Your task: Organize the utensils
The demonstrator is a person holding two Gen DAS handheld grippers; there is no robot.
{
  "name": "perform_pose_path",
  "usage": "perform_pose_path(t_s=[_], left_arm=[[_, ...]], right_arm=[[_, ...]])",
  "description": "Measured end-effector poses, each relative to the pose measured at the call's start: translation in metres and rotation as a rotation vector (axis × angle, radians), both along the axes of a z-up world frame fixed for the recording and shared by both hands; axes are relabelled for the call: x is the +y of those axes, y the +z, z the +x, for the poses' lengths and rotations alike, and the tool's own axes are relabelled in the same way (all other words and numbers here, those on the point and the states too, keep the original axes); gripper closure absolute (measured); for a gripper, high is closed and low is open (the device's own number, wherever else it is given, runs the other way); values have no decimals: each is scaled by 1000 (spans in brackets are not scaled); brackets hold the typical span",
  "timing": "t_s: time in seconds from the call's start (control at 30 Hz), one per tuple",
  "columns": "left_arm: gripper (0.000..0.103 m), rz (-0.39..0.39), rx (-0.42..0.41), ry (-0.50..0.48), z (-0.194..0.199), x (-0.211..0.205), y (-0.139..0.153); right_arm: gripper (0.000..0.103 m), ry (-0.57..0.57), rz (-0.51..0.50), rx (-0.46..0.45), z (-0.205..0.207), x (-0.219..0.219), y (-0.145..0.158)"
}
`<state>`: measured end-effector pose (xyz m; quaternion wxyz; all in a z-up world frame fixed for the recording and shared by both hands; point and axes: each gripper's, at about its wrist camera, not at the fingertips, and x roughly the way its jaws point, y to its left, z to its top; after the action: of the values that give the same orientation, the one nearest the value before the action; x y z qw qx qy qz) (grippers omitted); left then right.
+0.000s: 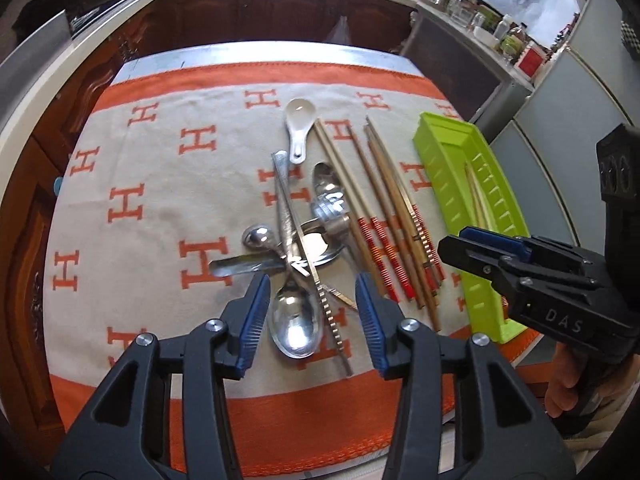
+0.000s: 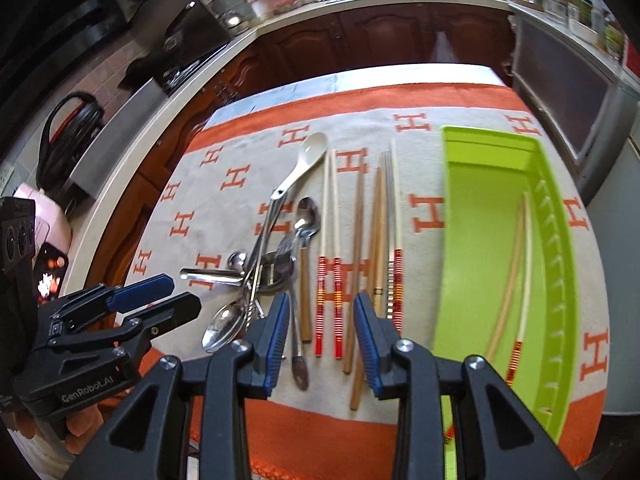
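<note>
A heap of metal spoons and a serrated knife [image 1: 304, 240] lies mid-cloth, with a large metal spoon [image 1: 295, 322] nearest me. My left gripper [image 1: 311, 280] hangs open just above that spoon, touching nothing. A white ceramic spoon [image 1: 299, 120] lies beyond the heap. Several wooden chopsticks [image 2: 332, 240], some with red-striped ends, lie side by side on the cloth. My right gripper [image 2: 321, 298] hovers open over their near ends with nothing pinched. The green tray [image 2: 480, 240] on the right holds two chopsticks [image 2: 524, 264]. Each gripper shows in the other's view: right gripper [image 1: 454, 240], left gripper [image 2: 184, 290].
An orange and cream cloth with H letters [image 1: 160, 208] covers the table. The green tray [image 1: 440, 148] lies near the table's right edge. Dark wooden cabinets [image 1: 280, 12] and a cluttered counter [image 1: 492, 28] stand beyond. A hand [image 1: 564, 384] holds the right gripper.
</note>
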<state>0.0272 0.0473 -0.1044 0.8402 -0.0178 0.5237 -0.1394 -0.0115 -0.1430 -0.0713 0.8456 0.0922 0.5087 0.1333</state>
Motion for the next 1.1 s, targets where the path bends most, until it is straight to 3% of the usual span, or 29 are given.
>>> perform_pose_path(t_s=[0.2, 0.27, 0.77, 1.1], left_arm=[[62, 36, 27, -14, -4, 11, -24], [62, 19, 45, -13, -3, 16, -31], [62, -90, 63, -8, 2, 40, -47], [62, -147, 92, -31, 12, 33, -54]], right_arm=[[74, 83, 4, 40, 12, 32, -18], [80, 108, 11, 61, 17, 42, -26], [95, 148, 9, 143, 63, 84, -65], [98, 140, 42, 153, 67, 84, -74]])
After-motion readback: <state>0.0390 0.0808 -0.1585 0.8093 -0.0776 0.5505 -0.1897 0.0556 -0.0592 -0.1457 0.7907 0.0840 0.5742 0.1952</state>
